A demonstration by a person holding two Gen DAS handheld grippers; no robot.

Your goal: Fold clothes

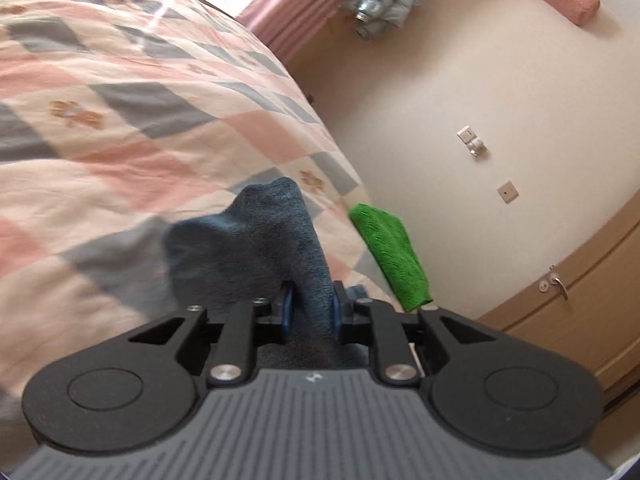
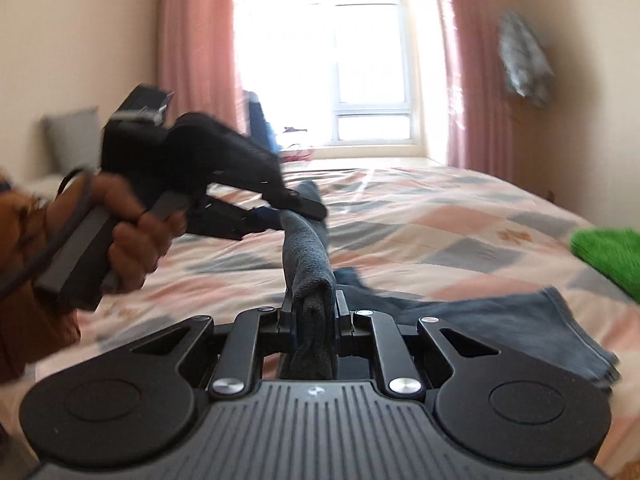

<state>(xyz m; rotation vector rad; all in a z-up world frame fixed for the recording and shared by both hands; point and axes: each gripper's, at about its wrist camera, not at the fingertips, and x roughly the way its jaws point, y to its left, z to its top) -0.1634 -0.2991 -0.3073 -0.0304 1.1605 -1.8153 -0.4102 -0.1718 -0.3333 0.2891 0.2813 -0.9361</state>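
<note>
A blue-grey garment (image 1: 276, 240) is held above the checked bedspread (image 1: 120, 120). My left gripper (image 1: 311, 312) is shut on a bunched edge of it. My right gripper (image 2: 314, 312) is shut on another edge of the same garment (image 2: 306, 256), which stretches taut to the left gripper (image 2: 296, 210) seen ahead in the person's hand. Part of the garment (image 2: 520, 320) lies flat on the bed to the right.
A folded green cloth (image 1: 390, 256) lies near the bed's edge; it also shows in the right wrist view (image 2: 608, 256). A wall with sockets (image 1: 472, 142) and a wooden door (image 1: 568, 304) are beyond the bed. A window with pink curtains (image 2: 476, 72) is ahead.
</note>
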